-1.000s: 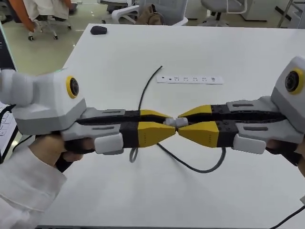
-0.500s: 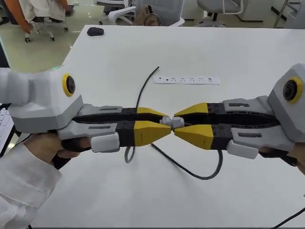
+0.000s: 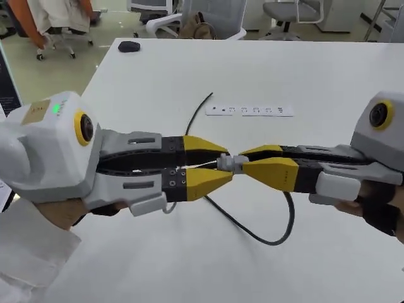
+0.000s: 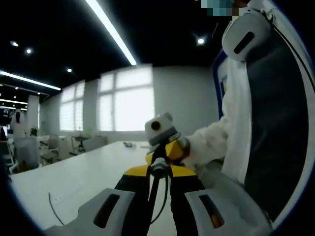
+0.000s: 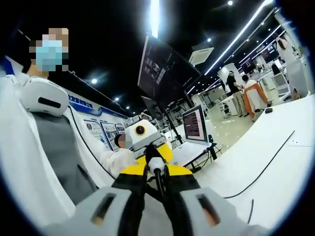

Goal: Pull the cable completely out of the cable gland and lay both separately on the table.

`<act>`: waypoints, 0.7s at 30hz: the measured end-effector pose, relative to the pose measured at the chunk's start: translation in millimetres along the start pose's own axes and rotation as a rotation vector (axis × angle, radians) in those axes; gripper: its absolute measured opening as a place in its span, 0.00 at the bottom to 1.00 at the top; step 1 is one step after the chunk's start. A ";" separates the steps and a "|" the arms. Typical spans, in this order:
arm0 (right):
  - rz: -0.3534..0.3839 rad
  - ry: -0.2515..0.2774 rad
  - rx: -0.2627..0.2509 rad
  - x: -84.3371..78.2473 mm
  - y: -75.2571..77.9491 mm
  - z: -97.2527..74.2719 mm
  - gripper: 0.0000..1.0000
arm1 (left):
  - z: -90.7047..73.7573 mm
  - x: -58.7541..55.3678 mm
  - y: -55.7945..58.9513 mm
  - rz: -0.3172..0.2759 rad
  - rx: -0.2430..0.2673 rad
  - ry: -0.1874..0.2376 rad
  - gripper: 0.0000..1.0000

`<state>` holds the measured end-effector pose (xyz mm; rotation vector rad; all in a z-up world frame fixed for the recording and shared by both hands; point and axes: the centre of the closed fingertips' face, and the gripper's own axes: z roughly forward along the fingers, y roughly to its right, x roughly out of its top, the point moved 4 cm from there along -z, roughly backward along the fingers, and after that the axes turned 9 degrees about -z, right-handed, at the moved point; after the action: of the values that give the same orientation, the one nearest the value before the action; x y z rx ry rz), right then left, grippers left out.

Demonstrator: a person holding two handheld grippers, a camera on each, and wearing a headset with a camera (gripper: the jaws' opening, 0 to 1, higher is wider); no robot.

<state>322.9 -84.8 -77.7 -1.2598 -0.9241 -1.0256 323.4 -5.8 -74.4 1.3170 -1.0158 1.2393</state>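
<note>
Gland (image 3: 231, 163): a small pale fitting, held in the air above the table (image 3: 158, 76) and not yet laid down.
Cable (image 3: 252, 232): black, and as far as I can tell threaded through the gland. It drops away below, loops on the table, and its far run trails up toward the power strip (image 3: 252, 110).
Left gripper (image 3: 219, 164): held level, yellow jaws closed on one end of the gland.
Right gripper (image 3: 246, 166): comes in nose to nose from the other side, jaws pinched on the gland's opposite end.
Step in hand: freeing the cable from the gland. By the look of it, nothing is separated so far.
Doing it well: one gripper should hold the gland fixed. The other should take the cable just beside it and draw straight along the gland's axis, not sideways. If it binds, a loosening twist on the nut first. Mind the loop so it doesn't snag.
Unclear: whether either pair of jaws also catches the cable, since the tips hide it.
</note>
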 end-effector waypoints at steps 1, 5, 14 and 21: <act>0.005 -0.007 -0.002 -1.0 0.2 -0.1 0.11 | 0.0 0.0 0.2 -0.002 0.000 0.004 0.16; 0.013 -0.018 0.001 -1.3 -0.2 -0.9 0.11 | 1.0 -0.2 0.2 0.000 0.001 0.002 0.16; -0.105 -0.065 -0.009 1.3 -2.9 0.6 0.09 | -0.5 1.0 -3.1 -0.114 -0.006 -0.008 0.15; -0.285 -0.057 -0.003 9.0 -10.4 2.7 0.09 | -3.0 4.5 -4.1 -0.365 -0.040 0.073 0.15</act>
<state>315.6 -83.2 -65.8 -1.1861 -1.1708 -1.2173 327.5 -2.1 -70.6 1.3445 -0.7058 0.9764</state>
